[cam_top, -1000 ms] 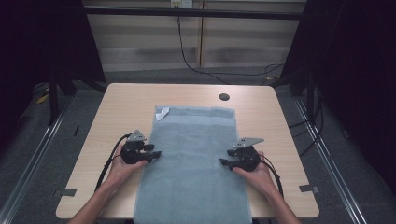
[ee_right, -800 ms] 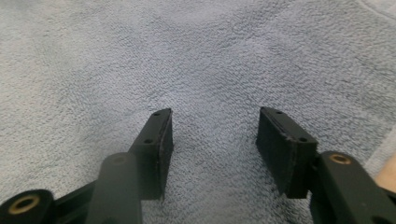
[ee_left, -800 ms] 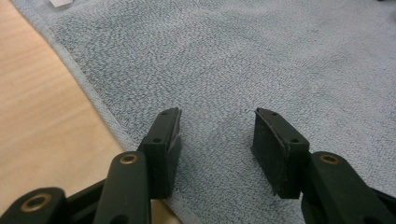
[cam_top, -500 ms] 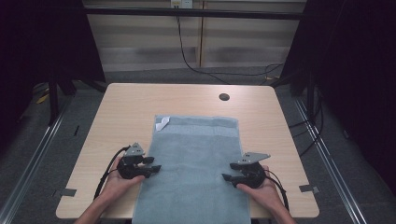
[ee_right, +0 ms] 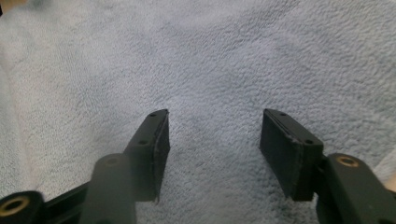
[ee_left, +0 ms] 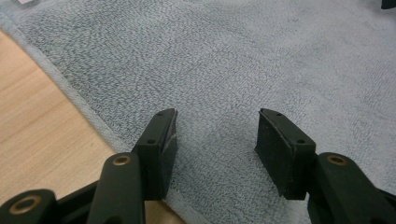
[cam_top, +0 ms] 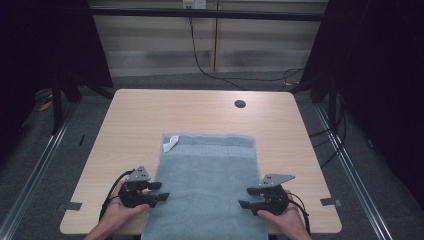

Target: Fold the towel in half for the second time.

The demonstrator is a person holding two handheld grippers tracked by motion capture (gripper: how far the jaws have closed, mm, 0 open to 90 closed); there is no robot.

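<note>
On the near half of the table (cam_top: 150, 115) I see the grey towel (cam_top: 207, 185) lying flat, its near end hanging over the table's edge; my left gripper (cam_top: 161, 191) and right gripper (cam_top: 247, 197) flank its long edges, jaws just opening, spread with nothing clamped between them

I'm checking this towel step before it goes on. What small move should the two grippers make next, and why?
Probably lift both clear and reach to the towel's far edge for a fold. The left gripper and right gripper have just been opening, with nothing clamped between the pads, and the towel lies flat with its near end hanging over the table edge.
</note>
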